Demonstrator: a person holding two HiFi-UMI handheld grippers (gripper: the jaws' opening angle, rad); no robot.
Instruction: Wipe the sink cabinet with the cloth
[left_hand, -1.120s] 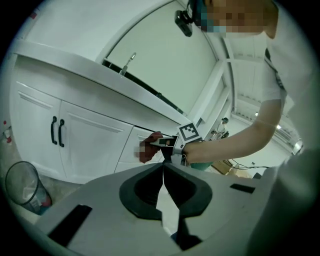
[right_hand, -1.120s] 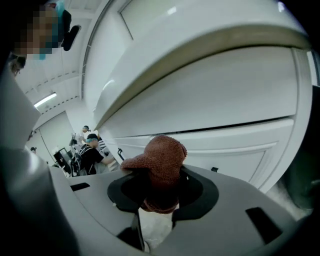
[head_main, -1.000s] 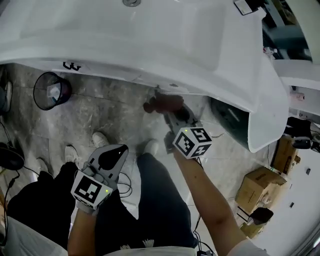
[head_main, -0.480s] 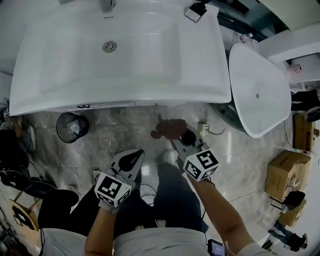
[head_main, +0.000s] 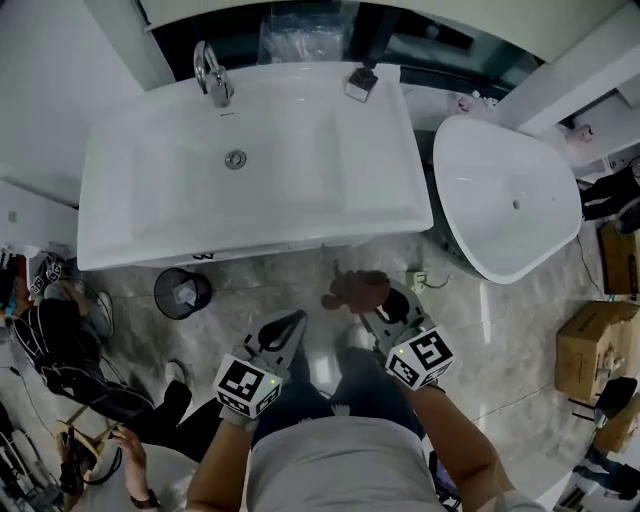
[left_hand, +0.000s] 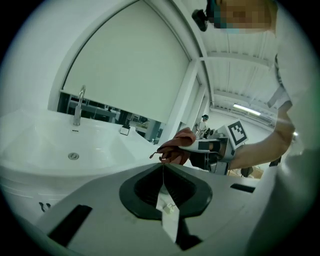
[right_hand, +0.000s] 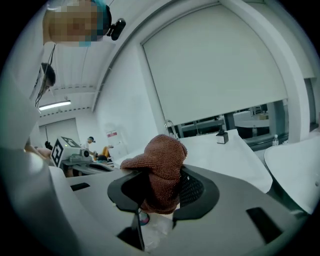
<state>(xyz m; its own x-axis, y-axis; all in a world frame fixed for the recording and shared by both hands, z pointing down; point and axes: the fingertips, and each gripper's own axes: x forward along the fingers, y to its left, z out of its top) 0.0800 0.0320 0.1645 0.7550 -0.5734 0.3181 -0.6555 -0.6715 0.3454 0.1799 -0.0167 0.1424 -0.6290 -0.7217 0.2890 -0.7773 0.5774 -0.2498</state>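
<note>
Right tool (right_hand: 157, 192) clamps cloth (right_hand: 162, 160); grip unclear from head view.

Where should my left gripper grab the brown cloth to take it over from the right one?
Probably the bunched free end of the cloth poking out past the right gripper's fingers, coming from your left side; the rest is clamped between them.

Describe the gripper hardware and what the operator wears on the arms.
Both match: the left gripper and right gripper have light grey shells with black-lined jaws tapering to a point. Each carries a white cube printed with black square markers, with a small green light at one edge. The arms are bare below short, light grey sleeves.
</note>
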